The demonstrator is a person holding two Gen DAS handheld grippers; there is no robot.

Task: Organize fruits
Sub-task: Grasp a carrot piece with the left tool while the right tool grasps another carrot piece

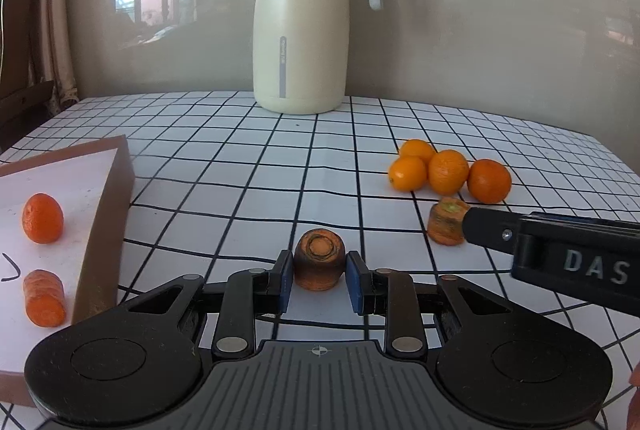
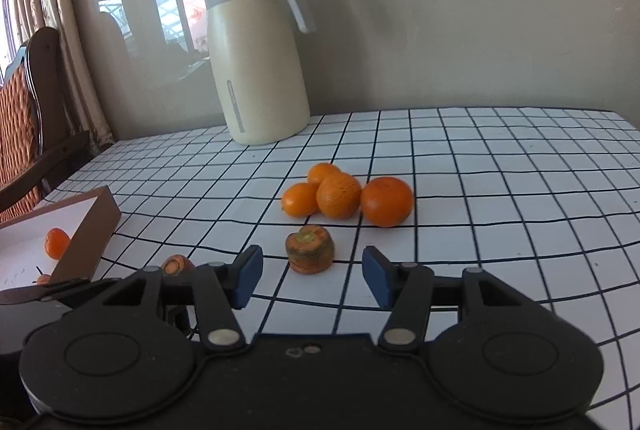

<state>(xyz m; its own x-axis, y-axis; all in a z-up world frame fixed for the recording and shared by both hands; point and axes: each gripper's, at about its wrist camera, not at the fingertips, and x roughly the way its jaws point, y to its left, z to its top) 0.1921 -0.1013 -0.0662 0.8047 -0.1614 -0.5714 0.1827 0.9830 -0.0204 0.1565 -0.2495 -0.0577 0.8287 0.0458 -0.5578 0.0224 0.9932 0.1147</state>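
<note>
The left hand-held gripper [image 1: 319, 280] brackets a carrot stub [image 1: 319, 264] on the checked table [image 1: 224, 169], pads just beside its flanks, apparently not yet clamped. The right hand-held gripper [image 2: 313, 276] hangs released before a second carrot stub [image 2: 310, 249]. Both stubs look firm, light and apt to roll; grip across the round sides. Mandarins [image 2: 347, 194] cluster beyond; a tray [image 1: 108, 197] sits left, a thermos jug [image 1: 302, 17] by the wall.

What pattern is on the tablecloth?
White with a black grid of thin lines on the tablecloth, clearest in the right wrist view.
</note>
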